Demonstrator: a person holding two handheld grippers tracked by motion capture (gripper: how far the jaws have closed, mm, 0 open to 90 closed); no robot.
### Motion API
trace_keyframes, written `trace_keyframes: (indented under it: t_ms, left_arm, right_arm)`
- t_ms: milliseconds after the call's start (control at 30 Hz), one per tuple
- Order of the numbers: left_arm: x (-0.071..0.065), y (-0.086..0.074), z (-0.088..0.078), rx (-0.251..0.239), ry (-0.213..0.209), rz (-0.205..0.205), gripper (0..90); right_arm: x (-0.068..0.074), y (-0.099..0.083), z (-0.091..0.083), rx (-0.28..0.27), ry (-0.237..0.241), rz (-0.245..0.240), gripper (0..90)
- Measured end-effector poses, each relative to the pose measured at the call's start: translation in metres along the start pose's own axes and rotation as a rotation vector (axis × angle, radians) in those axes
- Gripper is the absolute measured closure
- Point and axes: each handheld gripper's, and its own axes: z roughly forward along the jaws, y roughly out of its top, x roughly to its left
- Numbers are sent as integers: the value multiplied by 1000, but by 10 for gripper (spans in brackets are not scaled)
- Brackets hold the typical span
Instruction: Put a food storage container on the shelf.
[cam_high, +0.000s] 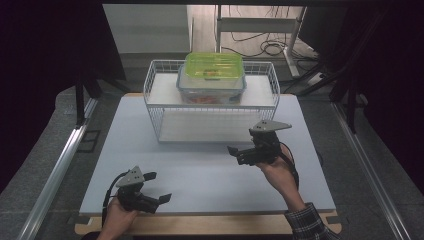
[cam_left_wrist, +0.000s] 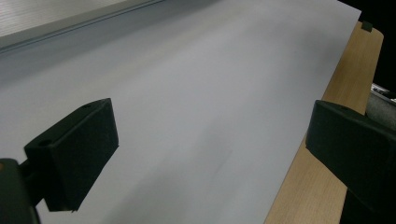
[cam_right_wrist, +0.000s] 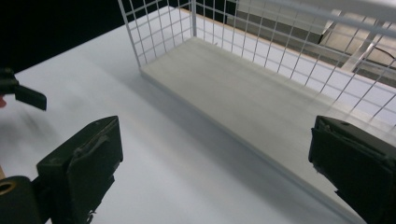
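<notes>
- The table (cam_high: 200, 175) is being covered almost wholly by a smooth, matte pale-grey sheet, and a strip of light wood is being left bare along its near edge; a wide stretch of open sheet is being kept between the rack and the two grippers.
- The white wire rack (cam_high: 272, 82), a rectangular two-tier frame of thin gridded wire with flat pale shelf boards, is being seen at the far middle of the table; its lower shelf (cam_right_wrist: 243, 98) is lying open toward the front with free room above it.
- The clear plastic food container (cam_high: 210, 90) with a translucent lime-green lid (cam_high: 214, 65) is resting on the upper shelf, near the middle, rounded at its corners; its contents are being shown too unclearly to name.
- The right gripper (cam_high: 239, 152) is being held above the sheet just in front of the rack's right front corner, well below and apart from the container; its blocky black jaws are being held wide apart with nothing between them.
- The left gripper (cam_high: 159, 187) is being held low near the table's near-left edge, well apart from the rack; its jaws are likewise being held wide apart over bare sheet, one of them over the wooden edge strip (cam_left_wrist: 322, 140).
</notes>
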Motion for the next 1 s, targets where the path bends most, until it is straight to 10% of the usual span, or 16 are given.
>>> trace_keyframes:
  t_ms: [1000]
  left_arm:
    - [0,0,0,5,-3,-1,28]
  right_arm:
    - [9,-46,-12,4,-17,6,19]
